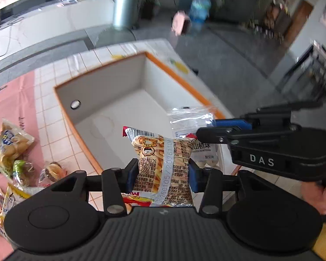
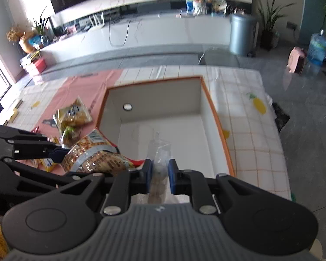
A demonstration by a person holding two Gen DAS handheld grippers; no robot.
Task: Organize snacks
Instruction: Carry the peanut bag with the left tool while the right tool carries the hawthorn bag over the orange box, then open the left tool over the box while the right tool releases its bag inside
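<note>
My left gripper [image 1: 163, 174] is shut on a fries-print snack packet [image 1: 163, 165] and holds it above the near rim of an orange-edged grey box [image 1: 110, 82]. My right gripper [image 2: 159, 174] is shut on a clear bag of round snacks [image 2: 159, 152], held over the box's [image 2: 156, 91] near side. In the left wrist view the right gripper [image 1: 208, 128] holds the clear bag [image 1: 191, 119] just right of the packet. In the right wrist view the left gripper [image 2: 60, 152] holds the packet [image 2: 95, 156] at the left. The box is empty inside.
Several loose snack packs lie on the pink cloth left of the box, among them a yellow bag [image 1: 8, 143] that also shows in the right wrist view [image 2: 74, 114]. The tiled table [image 2: 250, 119] ends at the right, with floor beyond.
</note>
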